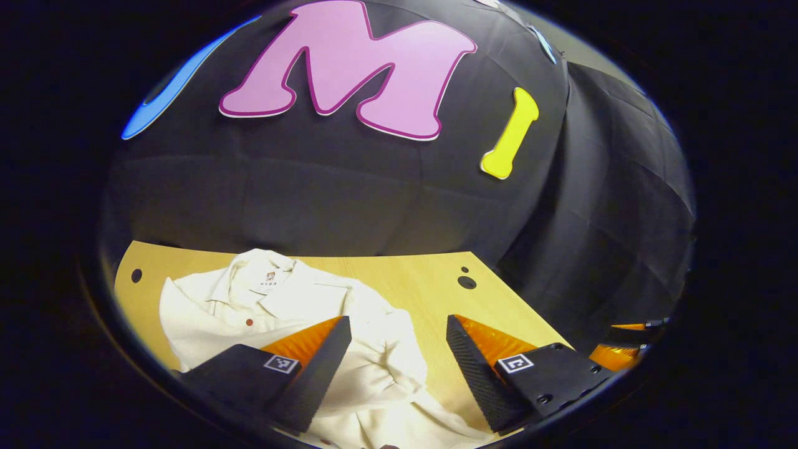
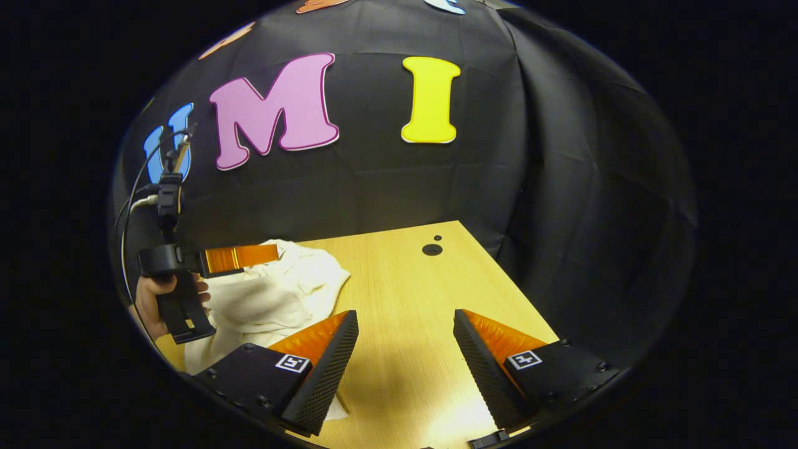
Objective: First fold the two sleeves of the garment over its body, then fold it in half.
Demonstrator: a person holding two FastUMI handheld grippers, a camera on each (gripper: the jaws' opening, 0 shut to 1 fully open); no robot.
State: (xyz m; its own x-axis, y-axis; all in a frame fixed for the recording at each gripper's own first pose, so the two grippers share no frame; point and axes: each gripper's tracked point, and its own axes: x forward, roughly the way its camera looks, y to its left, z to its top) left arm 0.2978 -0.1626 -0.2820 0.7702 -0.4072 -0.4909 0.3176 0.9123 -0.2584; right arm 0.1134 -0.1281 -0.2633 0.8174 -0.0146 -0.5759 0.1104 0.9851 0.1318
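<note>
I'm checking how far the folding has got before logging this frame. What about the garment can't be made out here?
- Garment, left gripper view: its lower part is cut off by the bottom edge and partly hidden behind the left gripper, whose jaws stand open, so the hem and sleeve ends can't be judged.
- Right gripper view: the right gripper, also open, hides the near cloth edge.

Soft, matt, creased cloth is seen in the garment (image 1: pixel 293 312), smooth light wood-grain in the table (image 2: pixel 411 293), ribbed texture on the finger pads (image 2: pixel 324 368).
</note>
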